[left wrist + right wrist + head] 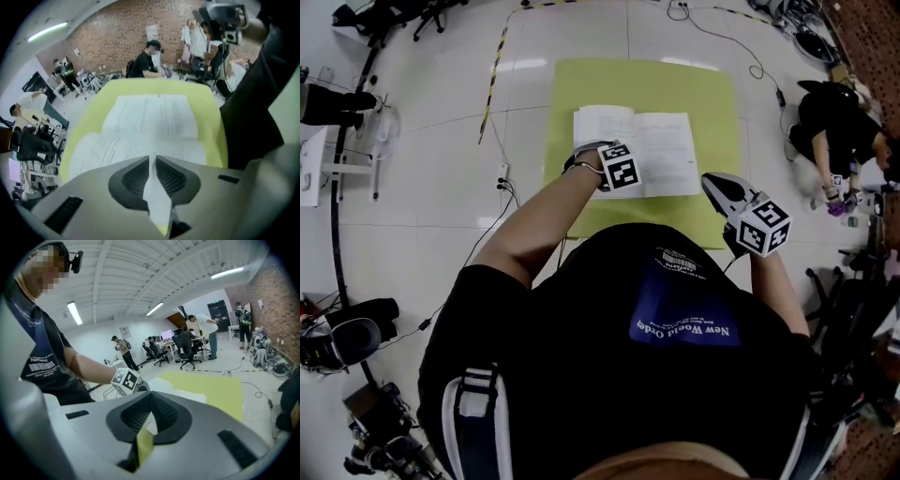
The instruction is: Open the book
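Nearest to us, the right gripper [151,398] hangs in the air by our right side, over the near right corner of the mat [712,94]. Its jaws are closed tip to tip with nothing between them, and only a strip of yellow mat shows through the gap behind the pads. It is clear of the book [661,150], just off that book's near right corner, and looks across towards our other tool. The left gripper [152,159] points steeply down at the near edge of the book's left half. Its jaws are drawn almost together on a page [157,197], and that white leaf runs up through the narrow slit between the pads. Beyond the left jaws the book lies open, with its spine running away from us. The right half lies flat and the left half bulges up a little towards the tool. The book rests around the middle of the mat, which is spread on a pale tiled floor [441,187]. Further out, a cable [731,42] trails over the tiles past the mat's far right corner, and a person [834,127] in black crouches well off to the right.
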Tool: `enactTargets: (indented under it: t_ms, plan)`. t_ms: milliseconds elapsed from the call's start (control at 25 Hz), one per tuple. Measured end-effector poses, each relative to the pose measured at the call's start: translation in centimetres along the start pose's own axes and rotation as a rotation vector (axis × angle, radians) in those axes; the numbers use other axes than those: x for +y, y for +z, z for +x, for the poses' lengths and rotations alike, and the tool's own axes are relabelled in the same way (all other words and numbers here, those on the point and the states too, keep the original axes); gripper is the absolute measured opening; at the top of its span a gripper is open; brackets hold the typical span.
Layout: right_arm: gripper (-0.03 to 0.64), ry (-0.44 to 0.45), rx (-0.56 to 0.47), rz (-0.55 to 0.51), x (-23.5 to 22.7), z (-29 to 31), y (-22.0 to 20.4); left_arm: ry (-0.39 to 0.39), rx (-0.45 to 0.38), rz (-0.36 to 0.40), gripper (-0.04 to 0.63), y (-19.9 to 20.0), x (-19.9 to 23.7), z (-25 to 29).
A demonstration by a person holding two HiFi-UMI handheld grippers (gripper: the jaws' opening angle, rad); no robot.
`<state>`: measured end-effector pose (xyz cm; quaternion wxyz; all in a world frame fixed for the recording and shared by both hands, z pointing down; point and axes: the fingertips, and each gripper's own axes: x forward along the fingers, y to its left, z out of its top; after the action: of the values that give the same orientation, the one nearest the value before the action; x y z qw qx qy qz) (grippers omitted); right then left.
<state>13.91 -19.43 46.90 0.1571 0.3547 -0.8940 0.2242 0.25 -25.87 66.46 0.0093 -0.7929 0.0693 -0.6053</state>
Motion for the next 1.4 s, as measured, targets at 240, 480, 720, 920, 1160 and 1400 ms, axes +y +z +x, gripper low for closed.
enactTargets:
  t_ms: [240,480,720,920,1160,1400]
  plan:
    - [-0.012,0.017,0.018,0.004,0.5,0.3,-0.7,-0.116,-0.069,-0.255,0.014,-7.3,-1.4,2.8]
    - [-0.012,0.024,0.008,-0.013,0.7,0.3,0.1,-0.057,-0.099,-0.266,0.014,-6.3,-1.0,1.9]
    - [-0.012,0.028,-0.004,-0.008,0.7,0.2,0.4,-0.136,-0.165,-0.483,0.014,-4.7,-0.4,0.2]
    - [-0.012,0.031,-0.001,0.009,0.9,0.5,0.0,-0.349,-0.329,-0.949,0.014,-3.7,1.0,-0.5]
    - [-0.012,0.024,-0.012,0.019,0.9,-0.1,-0.3,-0.233,-0.254,-0.877,0.014,-3.1,1.7,-1.8]
    - [-0.012,0.006,-0.008,0.035,0.6,-0.6,-1.0,-0.185,-0.398,-0.594,0.012,6.8,2.1,-3.0]
